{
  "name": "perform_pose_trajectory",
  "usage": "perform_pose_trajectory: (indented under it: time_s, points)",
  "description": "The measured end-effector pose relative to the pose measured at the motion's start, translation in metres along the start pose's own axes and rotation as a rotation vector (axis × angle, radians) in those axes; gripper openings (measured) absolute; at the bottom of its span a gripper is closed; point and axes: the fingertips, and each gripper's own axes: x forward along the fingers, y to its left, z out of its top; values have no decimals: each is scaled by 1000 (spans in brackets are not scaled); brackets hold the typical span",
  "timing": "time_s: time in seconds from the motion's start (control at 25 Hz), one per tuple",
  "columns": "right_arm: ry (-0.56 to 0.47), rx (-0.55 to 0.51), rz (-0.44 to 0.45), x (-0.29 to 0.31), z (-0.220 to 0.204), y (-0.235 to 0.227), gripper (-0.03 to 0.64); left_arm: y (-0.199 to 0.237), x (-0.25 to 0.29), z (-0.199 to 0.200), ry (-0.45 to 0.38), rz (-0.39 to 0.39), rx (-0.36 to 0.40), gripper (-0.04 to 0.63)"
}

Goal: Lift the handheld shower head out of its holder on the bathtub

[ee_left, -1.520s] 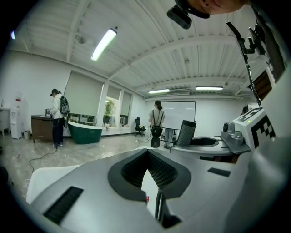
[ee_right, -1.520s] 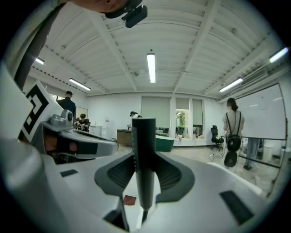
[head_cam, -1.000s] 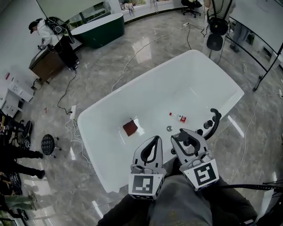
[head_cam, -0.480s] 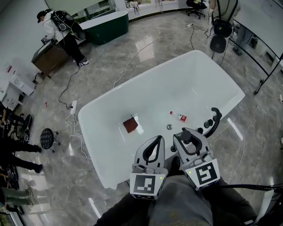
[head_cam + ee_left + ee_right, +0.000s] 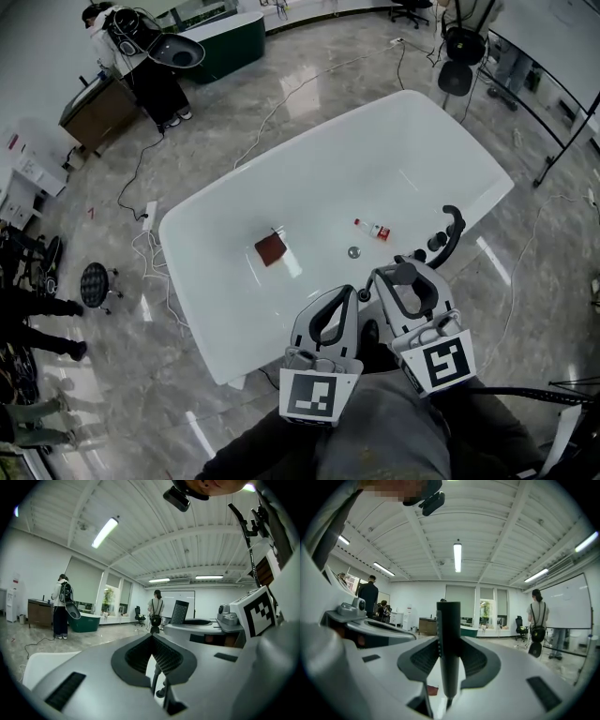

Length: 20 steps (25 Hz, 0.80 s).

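Observation:
The black handheld shower head (image 5: 402,275) stands upright at the near right rim of the white bathtub (image 5: 337,178). My right gripper (image 5: 405,270) is shut on its handle. In the right gripper view the handle (image 5: 450,639) fills the gap between the pads (image 5: 423,660), and a thin hose hangs below it. Its holder is hidden under the gripper. My left gripper (image 5: 344,293) hovers just to the left over the same rim, shut and holding nothing. In its own view, the left gripper (image 5: 154,667) has its pads meeting.
A black curved faucet spout (image 5: 455,230) and knobs (image 5: 436,242) stand on the rim right of the shower head. Inside the tub lie a brown square (image 5: 271,248), a small bottle (image 5: 375,230) and the drain (image 5: 353,251). Cables, a stool (image 5: 94,281) and people surround the tub.
Both grippers have drifted a little to the right along the near rim, the right one still round the black handle. The person at the far left has shifted.

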Motion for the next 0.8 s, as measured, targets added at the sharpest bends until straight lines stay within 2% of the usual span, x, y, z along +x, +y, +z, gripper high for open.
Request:
perform_pose_trajectory:
  time_s: [0.36, 0.8]
  points:
    - [-102, 2, 2, -39, 21, 7, 138, -31, -23, -1, 5, 8, 25, 3]
    - [-162, 12, 28, -131, 25, 18, 138, -104, -79, -19, 24, 45, 15, 3]
